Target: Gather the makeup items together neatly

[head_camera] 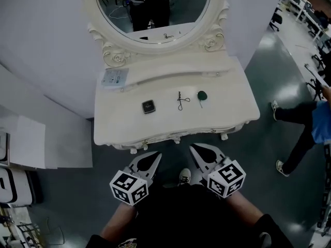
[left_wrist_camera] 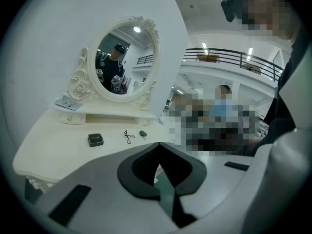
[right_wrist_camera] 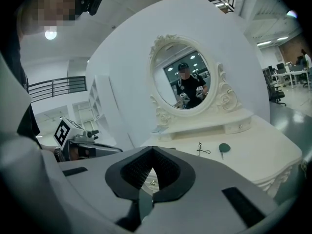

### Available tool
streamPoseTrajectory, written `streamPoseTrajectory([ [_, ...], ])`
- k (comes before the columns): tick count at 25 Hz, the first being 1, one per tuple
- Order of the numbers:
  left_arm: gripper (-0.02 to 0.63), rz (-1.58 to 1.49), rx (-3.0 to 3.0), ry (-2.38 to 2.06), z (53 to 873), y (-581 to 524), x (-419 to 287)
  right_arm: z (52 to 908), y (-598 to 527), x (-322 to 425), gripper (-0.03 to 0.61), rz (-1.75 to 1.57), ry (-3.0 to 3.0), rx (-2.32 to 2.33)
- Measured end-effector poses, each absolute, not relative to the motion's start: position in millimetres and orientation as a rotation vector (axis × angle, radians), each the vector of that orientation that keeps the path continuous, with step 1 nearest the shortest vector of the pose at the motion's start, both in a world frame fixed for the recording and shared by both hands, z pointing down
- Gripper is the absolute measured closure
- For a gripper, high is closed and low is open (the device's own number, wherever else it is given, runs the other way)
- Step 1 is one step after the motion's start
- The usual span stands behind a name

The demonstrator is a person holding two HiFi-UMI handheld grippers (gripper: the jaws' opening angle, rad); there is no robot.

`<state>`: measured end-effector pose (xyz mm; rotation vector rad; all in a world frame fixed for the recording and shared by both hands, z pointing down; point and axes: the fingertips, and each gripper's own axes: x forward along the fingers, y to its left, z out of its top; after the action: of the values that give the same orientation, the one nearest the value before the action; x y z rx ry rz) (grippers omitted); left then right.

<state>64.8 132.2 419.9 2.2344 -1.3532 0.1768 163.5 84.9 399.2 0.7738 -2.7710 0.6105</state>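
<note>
On the cream vanity counter, at 6 o'clock from the oval mirror, a small black compact, a thin eyelash curler and a dark green round-headed applicator lie in a row, each apart from the next. A leaflet lies at the compact's 11 o'clock. The left gripper and right gripper hang just off the counter's front edge at the row's 6 o'clock, each empty with fingers pressed together.
</note>
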Motion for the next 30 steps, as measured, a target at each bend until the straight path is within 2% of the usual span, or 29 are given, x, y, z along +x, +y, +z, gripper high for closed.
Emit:
streamPoseTrajectory([
  [13, 0.606, 0.202, 2.268, -1.323, 416, 124, 42, 401, 75, 142, 0.549, 0.624, -2.776, 0.832],
  [30, 0.606, 0.228, 2.384, -1.102, 422, 74, -35, 403, 42, 82, 0.549, 0.638, -2.668, 1.158],
])
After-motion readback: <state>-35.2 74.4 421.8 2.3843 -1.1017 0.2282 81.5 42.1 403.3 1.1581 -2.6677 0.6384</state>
